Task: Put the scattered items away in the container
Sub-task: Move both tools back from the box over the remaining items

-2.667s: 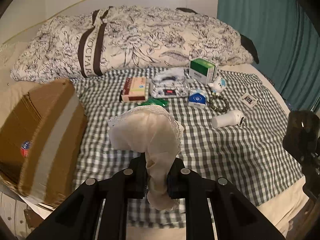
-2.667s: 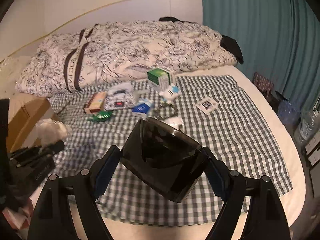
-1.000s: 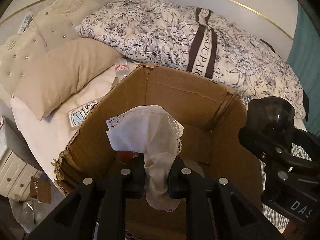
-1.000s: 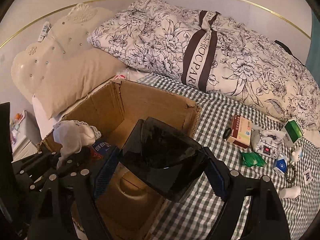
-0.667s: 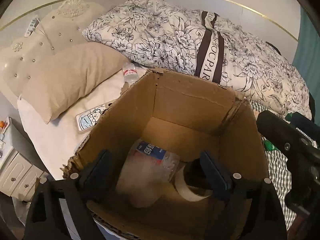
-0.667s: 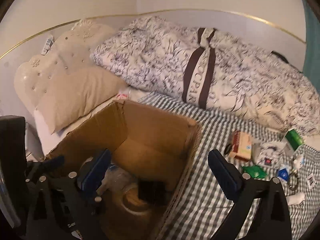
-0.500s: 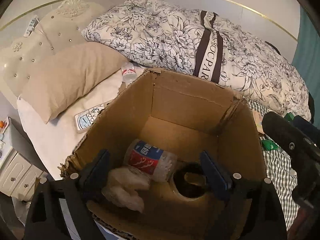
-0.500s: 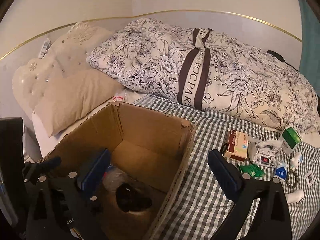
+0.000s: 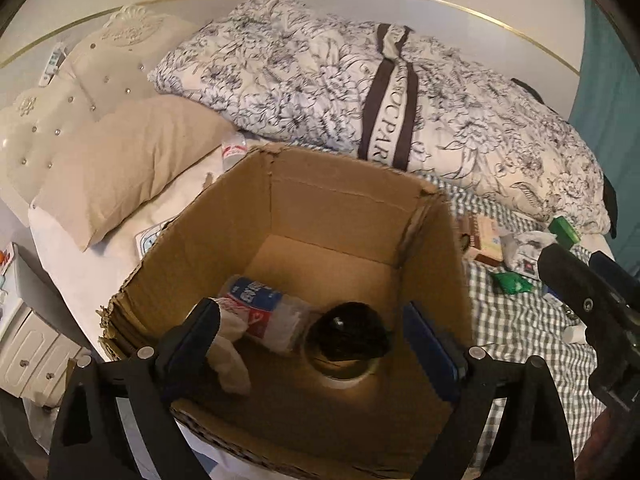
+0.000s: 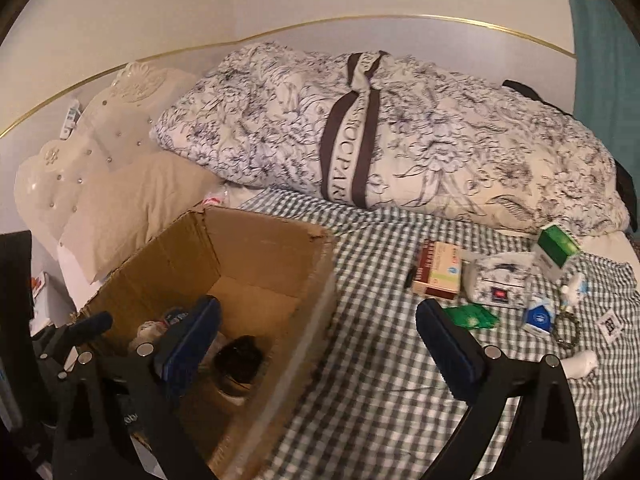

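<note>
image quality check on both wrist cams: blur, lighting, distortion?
Left wrist: dim warm light, heavy fisheye bending with a dark vignette at the corners; cardboard box interior shadowed but readable, checked cloth soft toward the right edge. Right wrist: same fisheye curve, motion blur smears the box's near rim; small items like the green box fairly sharp.

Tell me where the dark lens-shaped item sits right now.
The dark item lies at the bottom of the cardboard box, on a roll of tape, just right of the plastic bottle in the left wrist view.
</note>
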